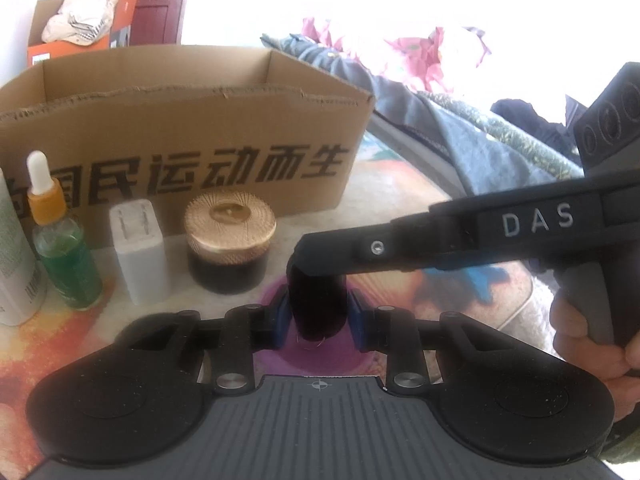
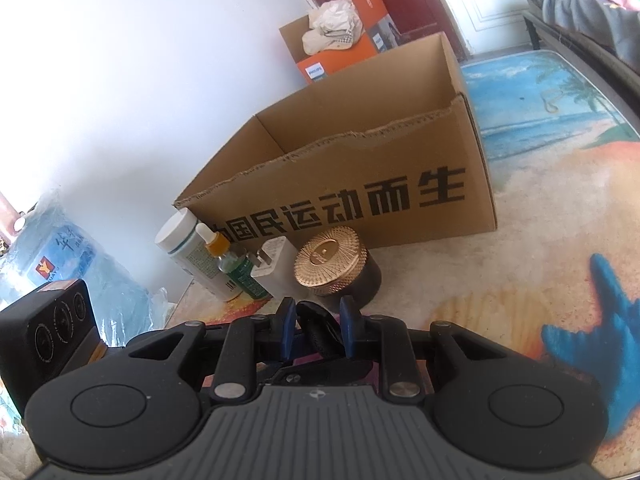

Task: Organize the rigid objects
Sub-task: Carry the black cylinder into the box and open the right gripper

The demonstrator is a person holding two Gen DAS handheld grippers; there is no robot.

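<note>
A dark cylinder-shaped object stands upright just above the beach-print mat. My left gripper is shut on its lower part, a blue pad on each side. My right gripper reaches in from the right and covers its top; only the near finger shows. In the right wrist view the same black object sits between the blue pads of my right gripper, which is shut on it. The left gripper's body shows at the left edge. Behind stands an open cardboard box, whose visible inside is bare.
In front of the box stand a gold-lidded dark jar, a white charger plug, a green dropper bottle and a white bottle. A hand holds the right handle. Bedding lies at the right, an orange box behind.
</note>
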